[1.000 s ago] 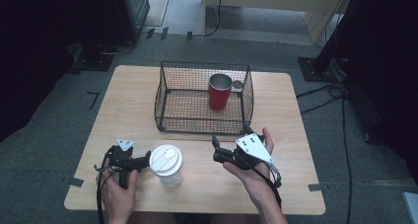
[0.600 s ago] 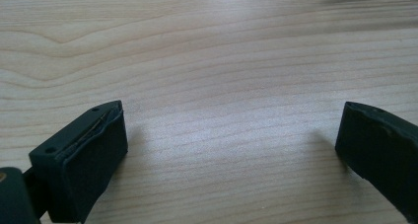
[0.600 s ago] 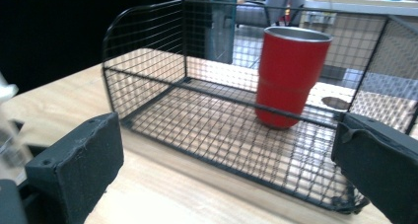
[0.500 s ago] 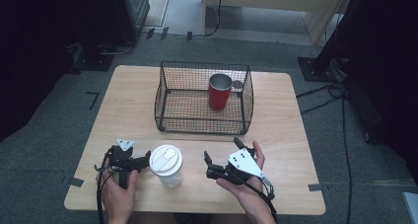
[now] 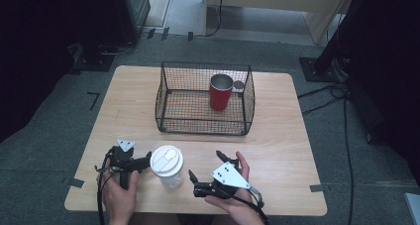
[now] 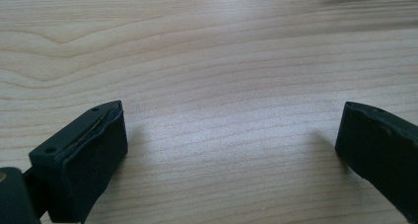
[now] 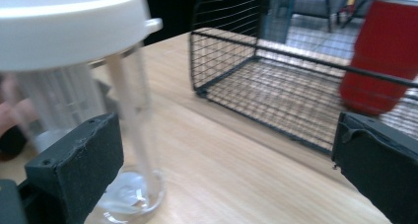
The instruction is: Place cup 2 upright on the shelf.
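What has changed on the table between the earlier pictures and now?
The right gripper, jaws open, moved down and left toward the clear plastic cup with a white lid. The left gripper, the black wire basket and the red metal cup stayed in place.

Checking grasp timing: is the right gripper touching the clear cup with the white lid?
Apart. In the high view, bare table separates the right gripper from the clear cup; its jaws stand wide open.

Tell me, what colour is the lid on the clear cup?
White; the lid shows best in the high view, atop the clear cup.
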